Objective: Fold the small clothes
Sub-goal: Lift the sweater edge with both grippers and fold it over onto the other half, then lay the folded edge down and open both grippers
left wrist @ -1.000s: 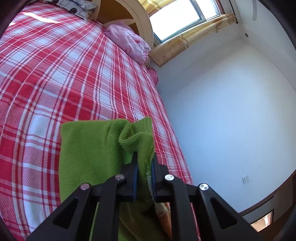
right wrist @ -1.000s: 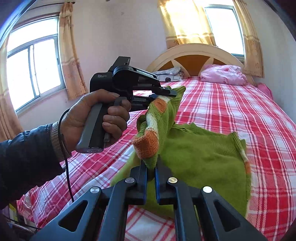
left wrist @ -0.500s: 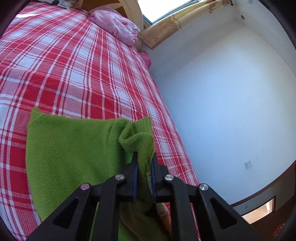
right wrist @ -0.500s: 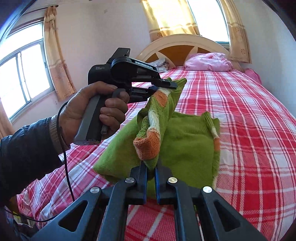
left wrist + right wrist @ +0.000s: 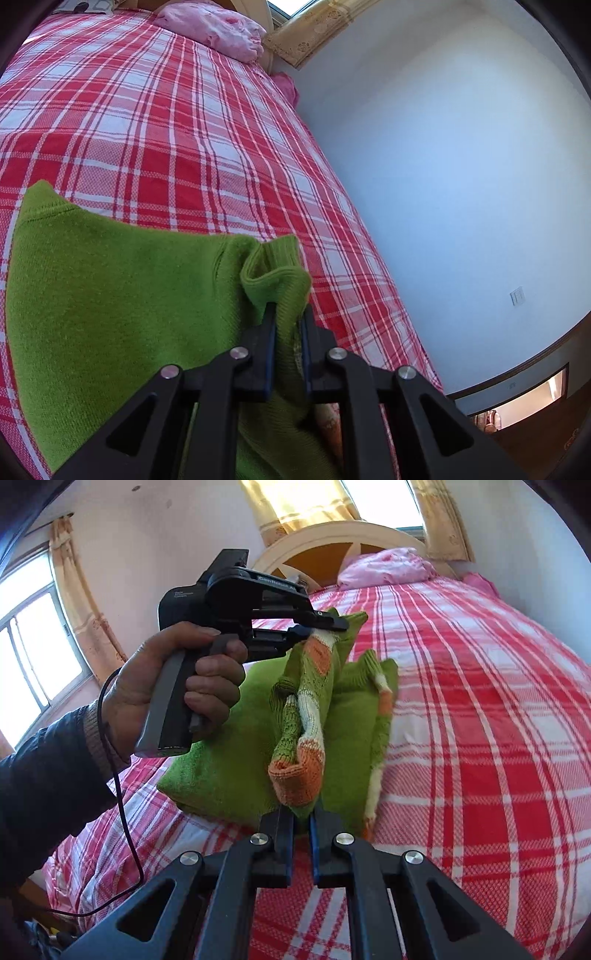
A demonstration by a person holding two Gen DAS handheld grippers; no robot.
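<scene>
A small green knitted sweater (image 5: 110,302) with orange and white patches (image 5: 306,716) hangs between both grippers above the red plaid bed (image 5: 166,122). My left gripper (image 5: 287,314) is shut on a ribbed green edge of it. In the right wrist view the left gripper (image 5: 325,626) shows, held in a hand, pinching the sweater's upper edge. My right gripper (image 5: 302,812) is shut on the orange cuff end (image 5: 295,779). The sweater's body (image 5: 229,760) drapes down onto the bed.
A pink pillow (image 5: 384,566) lies by the headboard (image 5: 332,539) at the far end of the bed. A white wall (image 5: 461,166) runs along the bed's right side. Curtained windows (image 5: 33,642) are on the left.
Both grippers have carried the sweater further over the bed. Its far side has folded in, so the sweater looks narrower in the right wrist view. Both grips stay shut.
</scene>
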